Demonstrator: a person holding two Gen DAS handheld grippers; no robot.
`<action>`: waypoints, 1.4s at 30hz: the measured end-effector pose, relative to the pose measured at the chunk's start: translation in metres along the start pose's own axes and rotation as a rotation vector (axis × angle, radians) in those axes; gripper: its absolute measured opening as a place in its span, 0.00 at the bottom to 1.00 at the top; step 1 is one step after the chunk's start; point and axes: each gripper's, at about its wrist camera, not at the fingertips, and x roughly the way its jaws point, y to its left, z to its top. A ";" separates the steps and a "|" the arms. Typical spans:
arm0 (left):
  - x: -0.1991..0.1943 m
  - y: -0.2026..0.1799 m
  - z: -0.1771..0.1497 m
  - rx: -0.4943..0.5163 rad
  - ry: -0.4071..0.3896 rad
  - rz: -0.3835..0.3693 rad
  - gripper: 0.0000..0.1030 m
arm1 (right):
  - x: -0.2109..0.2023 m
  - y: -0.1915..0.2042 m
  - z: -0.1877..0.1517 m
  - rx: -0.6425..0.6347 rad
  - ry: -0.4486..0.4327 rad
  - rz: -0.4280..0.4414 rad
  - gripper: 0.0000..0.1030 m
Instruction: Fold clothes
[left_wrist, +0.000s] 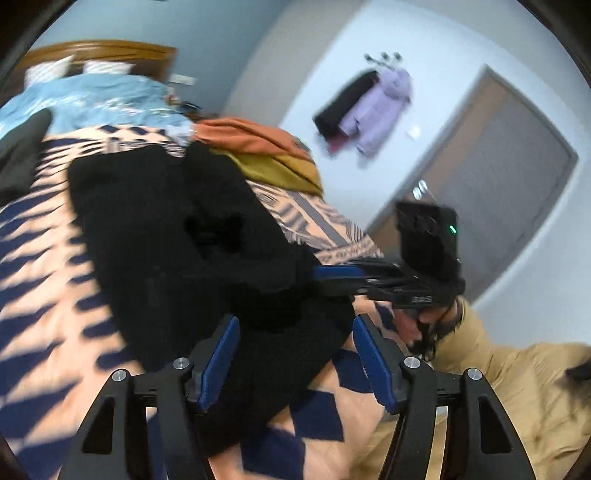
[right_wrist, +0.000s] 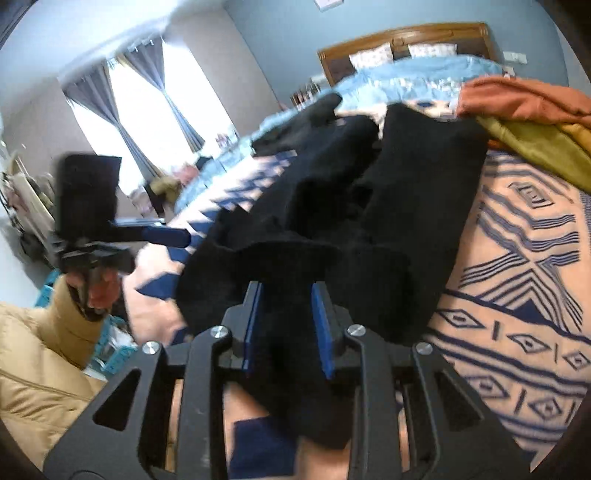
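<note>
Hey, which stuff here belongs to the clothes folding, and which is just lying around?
Job: black garment; orange and olive clothes pile; left hand-held gripper; right hand-held gripper.
Lying about: blue quilt; hanging purple jacket; pillows.

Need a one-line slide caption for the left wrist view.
Left gripper open above a black garment spread on a patterned bedspread.

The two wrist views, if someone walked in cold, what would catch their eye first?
First, the black garment sprawled over the middle of the patterned bedspread, dark against its peach and navy print. Next, the blue pads of the left gripper, standing apart just above the garment's near edge, with the right gripper narrower over the same cloth. Behind, a rust and mustard clothes pile sits at the far side of the bed.
</note>
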 end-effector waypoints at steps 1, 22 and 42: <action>0.010 0.008 0.001 -0.019 0.022 0.006 0.63 | 0.007 -0.004 -0.001 -0.002 0.019 -0.016 0.29; -0.004 -0.006 -0.026 0.124 0.005 0.097 0.80 | 0.038 0.079 -0.059 -0.657 0.181 -0.334 0.83; 0.044 0.007 -0.024 0.417 0.217 0.466 0.57 | 0.025 0.052 -0.012 -0.445 0.143 -0.240 0.79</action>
